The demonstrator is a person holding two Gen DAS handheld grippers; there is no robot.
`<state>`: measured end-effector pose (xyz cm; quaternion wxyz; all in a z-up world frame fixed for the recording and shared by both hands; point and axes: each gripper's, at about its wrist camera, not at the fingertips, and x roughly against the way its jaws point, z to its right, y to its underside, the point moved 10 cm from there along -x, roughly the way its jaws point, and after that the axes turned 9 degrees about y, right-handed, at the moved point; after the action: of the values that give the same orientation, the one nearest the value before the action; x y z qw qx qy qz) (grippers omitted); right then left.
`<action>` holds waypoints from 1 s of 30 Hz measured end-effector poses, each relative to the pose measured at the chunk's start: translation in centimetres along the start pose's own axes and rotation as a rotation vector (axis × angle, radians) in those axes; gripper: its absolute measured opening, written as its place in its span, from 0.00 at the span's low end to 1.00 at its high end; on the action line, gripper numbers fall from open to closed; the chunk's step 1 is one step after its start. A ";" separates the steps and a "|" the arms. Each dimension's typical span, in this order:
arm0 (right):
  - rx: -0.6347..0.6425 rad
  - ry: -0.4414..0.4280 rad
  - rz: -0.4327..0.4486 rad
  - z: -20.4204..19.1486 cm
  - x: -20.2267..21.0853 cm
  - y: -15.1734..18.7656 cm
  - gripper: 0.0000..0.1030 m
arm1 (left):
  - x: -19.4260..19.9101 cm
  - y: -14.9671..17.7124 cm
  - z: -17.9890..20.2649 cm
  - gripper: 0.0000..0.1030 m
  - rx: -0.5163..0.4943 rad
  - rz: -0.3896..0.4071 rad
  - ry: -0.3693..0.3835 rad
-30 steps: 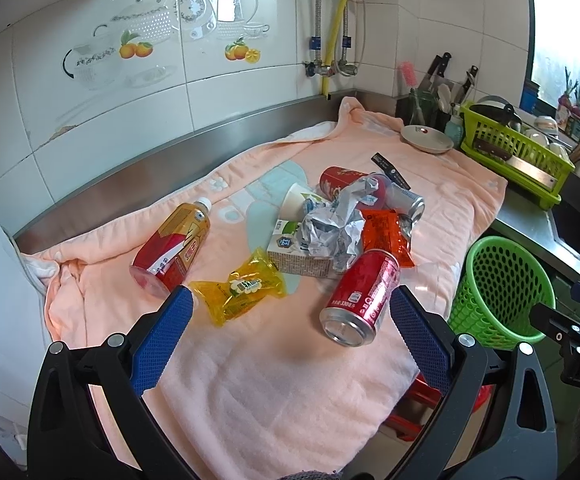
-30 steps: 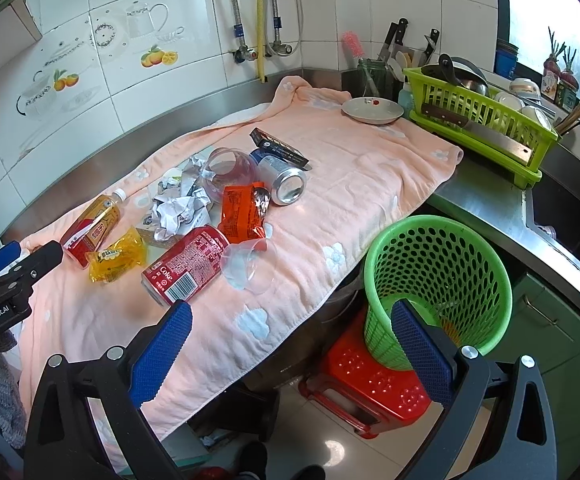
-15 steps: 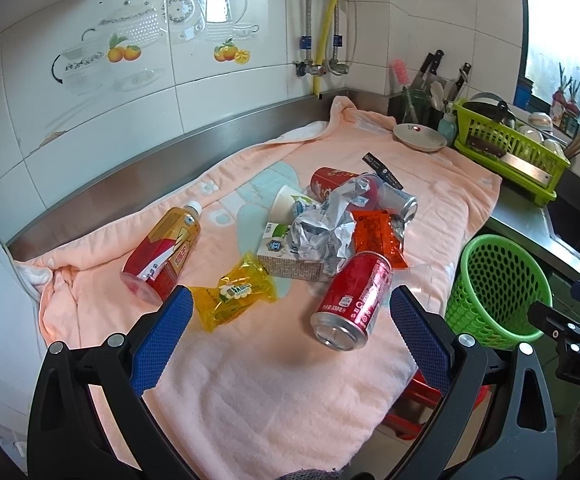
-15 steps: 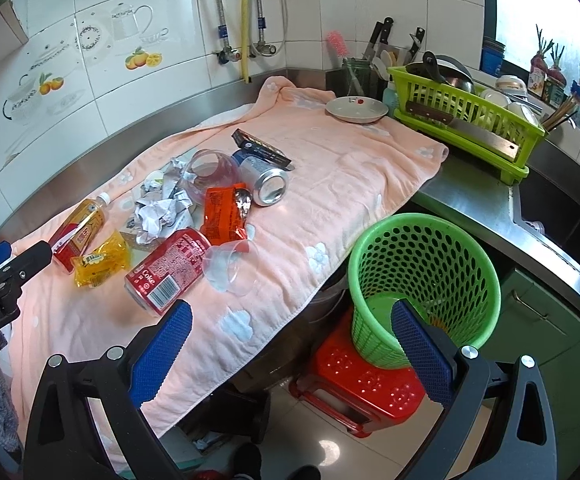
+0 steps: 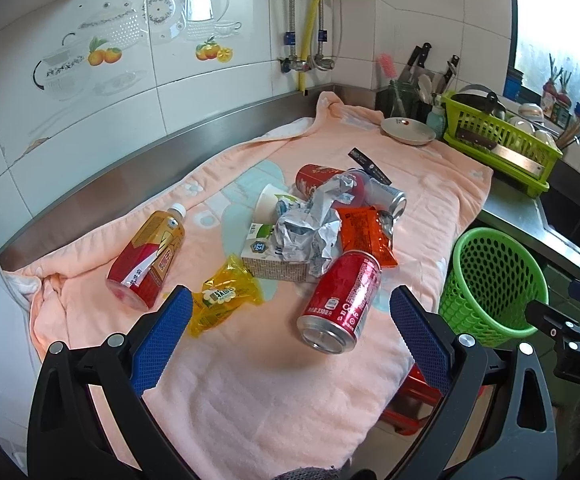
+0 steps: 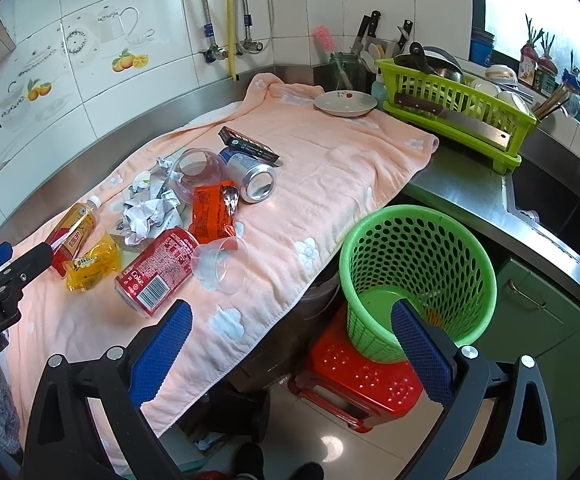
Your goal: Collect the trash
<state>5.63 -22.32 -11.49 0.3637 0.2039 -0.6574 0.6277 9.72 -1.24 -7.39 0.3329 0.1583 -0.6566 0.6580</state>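
I am at the very start of the collecting: nothing is picked up yet, and the whole litter pile sits on the pink towel [image 5: 250, 380] spread over the bench. My left tongs [image 5: 288, 320] are spread wide and hold nothing, hanging above the towel's near edge. My right tongs [image 6: 290, 340] are likewise wide open and empty, out past the towel's edge, with the green basket [image 6: 417, 240] just beyond one blade.

I take the red cola can [image 5: 339, 300] as my landmark. It lies on its side, its open top facing me, nearest of all the rubbish to the left tongs. Just beside it toward the wall sits a small carton [image 5: 274, 256] with crumpled silver foil [image 5: 307, 232] heaped on it, and an orange wrapper [image 5: 365, 232] touches the can's far end. A yellow packet [image 5: 226, 296] lies to the can's left, and farther left a tea bottle [image 5: 148, 256] lies on its side, well apart. In the right wrist view a clear plastic cup [image 6: 220, 264] lies tipped against the can. Behind the pile are a second red can [image 5: 313, 178] and a silver can [image 6: 256, 180].

The basket stands on a red stool [image 6: 353, 376] below the bench edge, to the can's right, and looks nearly empty.

My next move, I judge, is to lower the left tongs over the can, close across its round body, and carry it to the basket. It may roll.
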 end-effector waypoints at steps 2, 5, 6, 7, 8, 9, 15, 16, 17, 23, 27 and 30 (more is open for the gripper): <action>0.000 -0.001 -0.003 -0.1 -0.1 0.1 0.94 | -0.2 0.1 -0.1 0.94 -0.002 -0.007 0.003; 0.002 -0.011 -0.011 -0.5 -0.4 0.2 0.94 | -0.3 0.2 -0.5 0.94 -0.005 -0.011 0.003; 0.003 -0.014 -0.013 -0.6 -0.6 0.2 0.94 | -0.4 0.2 -0.7 0.94 -0.006 -0.013 0.002; 0.006 -0.020 -0.015 -0.9 -0.7 0.2 0.94 | -0.5 0.3 -1.1 0.94 -0.006 -0.015 -0.002; 0.008 -0.025 -0.018 -1.2 -0.8 0.3 0.94 | -0.5 0.4 -1.4 0.94 -0.005 -0.019 -0.006; 0.010 -0.031 -0.020 -1.5 -0.9 0.3 0.94 | -0.7 0.6 -2.0 0.94 0.001 -0.027 -0.008; 0.042 -0.085 -0.059 -4.6 -2.2 0.9 0.94 | -0.9 1.0 -4.9 0.94 0.011 -0.043 -0.032; 0.045 -0.095 -0.063 -5.1 -2.4 1.0 0.94 | -0.9 1.1 -5.6 0.94 0.010 -0.045 -0.036; 0.049 -0.104 -0.066 -5.6 -2.6 1.0 0.94 | -1.0 1.2 -6.1 0.94 0.010 -0.048 -0.039; 0.063 -0.106 -0.078 -7.4 -4.0 0.4 0.94 | -2.0 2.5 -9.1 0.93 0.010 -0.086 -0.044; 0.070 -0.109 -0.084 -8.5 -4.6 -0.1 0.94 | -3.7 2.8 -10.4 0.87 0.022 -0.114 -0.017; 0.070 -0.122 -0.091 -9.2 -4.9 -0.6 0.94 | -5.3 2.7 -10.2 0.86 -0.020 -0.126 0.013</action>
<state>11.26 -14.38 -15.15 0.3439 0.2839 -0.6461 0.6194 14.18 7.67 -13.70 0.3793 0.1919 -0.6498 0.6302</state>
